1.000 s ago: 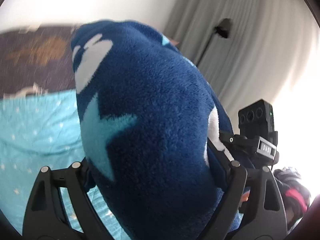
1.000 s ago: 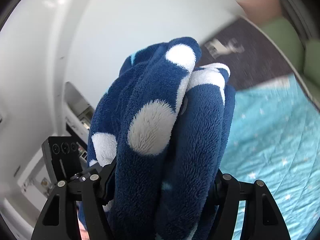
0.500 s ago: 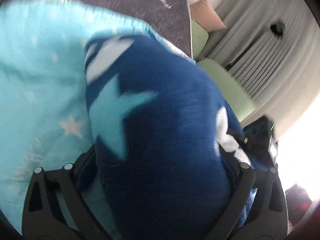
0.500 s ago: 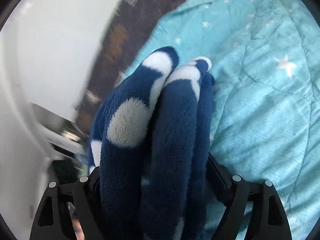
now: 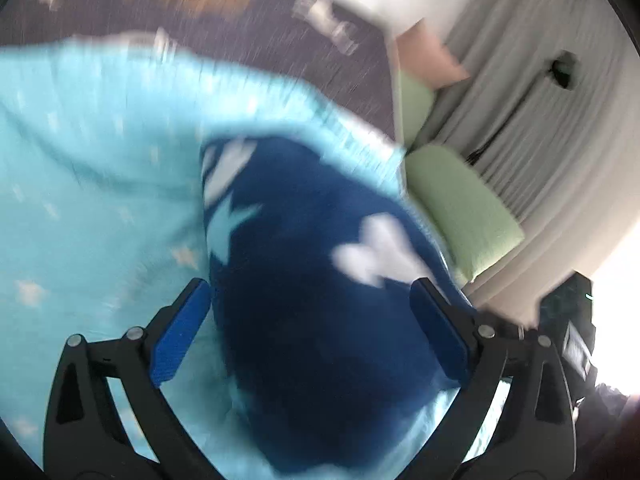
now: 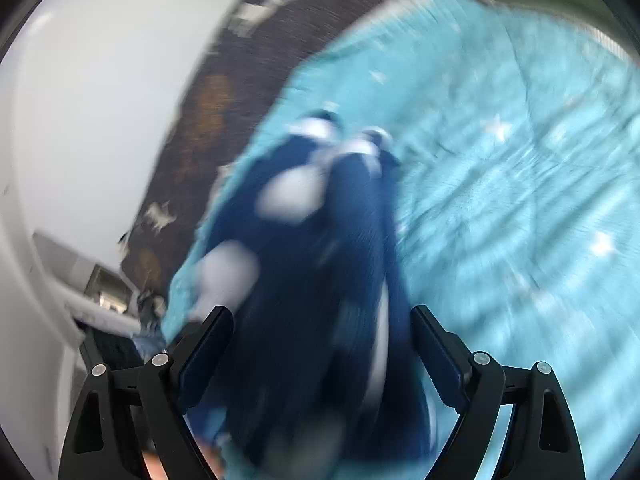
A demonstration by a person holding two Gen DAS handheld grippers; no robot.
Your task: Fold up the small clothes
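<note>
- Behind everything I see a white wall, grey curtains and a dark patterned headboard; the working surface is a bed with a turquoise quilted bedspread with small white stars.
- On my left side, pale green cushions lie beside the bed, near the curtains.
- The task's thing is a thick dark blue fleece garment with white and light blue shapes. It is bundled in several layers, and it seems to rest on the bedspread, between the two tools.
- My left tool is released: its blue pads stand wide, the left pad is clearly apart from the fleece, and the right pad is just beside it.
- My right tool has its jaws opening at this moment. The folded edge of the garment is between them, but I see a gap on both sides, so nothing is pressed.
- Both views are blurred, so I cannot tell the exact edges of the cloth.
- I judge that the step in hand is to let the bundle go on the bed and draw both tools away.
- To do it well, I would pull both tools straight back along their fingers, slowly and together, so that no pad catches the soft pile and drags a layer open.
- After that I would check that the layers lie even before the next fold.
</note>
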